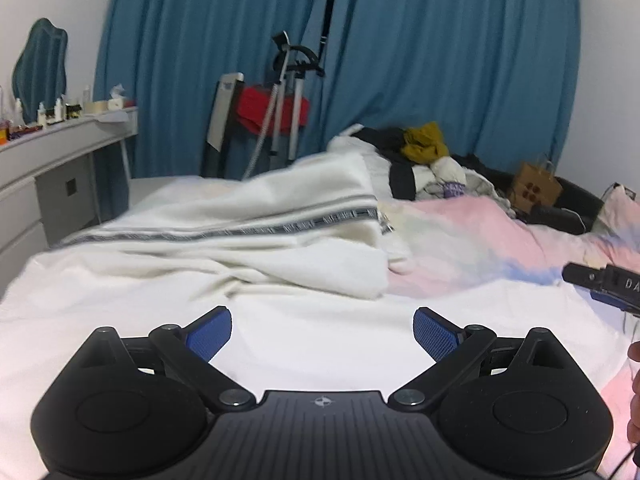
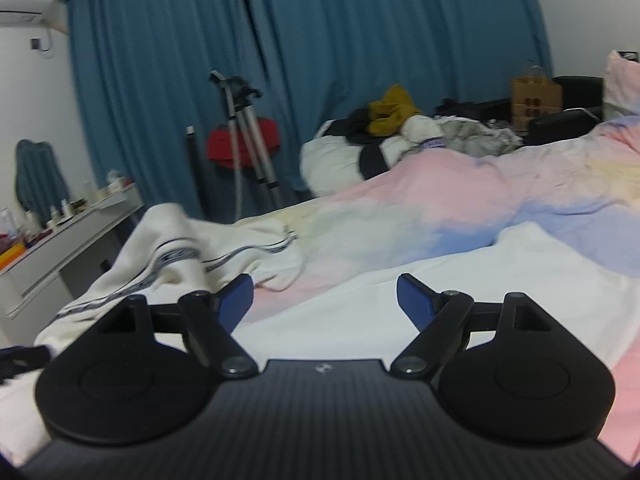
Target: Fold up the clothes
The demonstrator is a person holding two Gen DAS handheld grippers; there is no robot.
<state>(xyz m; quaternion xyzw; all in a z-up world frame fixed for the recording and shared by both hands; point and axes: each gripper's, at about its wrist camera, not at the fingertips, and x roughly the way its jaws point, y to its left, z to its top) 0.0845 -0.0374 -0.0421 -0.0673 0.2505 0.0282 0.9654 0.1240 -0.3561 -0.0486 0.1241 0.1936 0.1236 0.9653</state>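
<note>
White garment [image 1: 248,232] rumpled on bed; left gripper [image 1: 322,334], right gripper [image 2: 325,300] wide apart, empty.

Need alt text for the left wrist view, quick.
The left gripper hangs open and empty over a white garment spread on the bed. Beyond lie a crumpled cream striped cloth and a pastel duvet, with blue curtains behind.

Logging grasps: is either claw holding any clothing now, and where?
Nothing is held. The left claw and right claw are both open, empty, over the bed.
</note>
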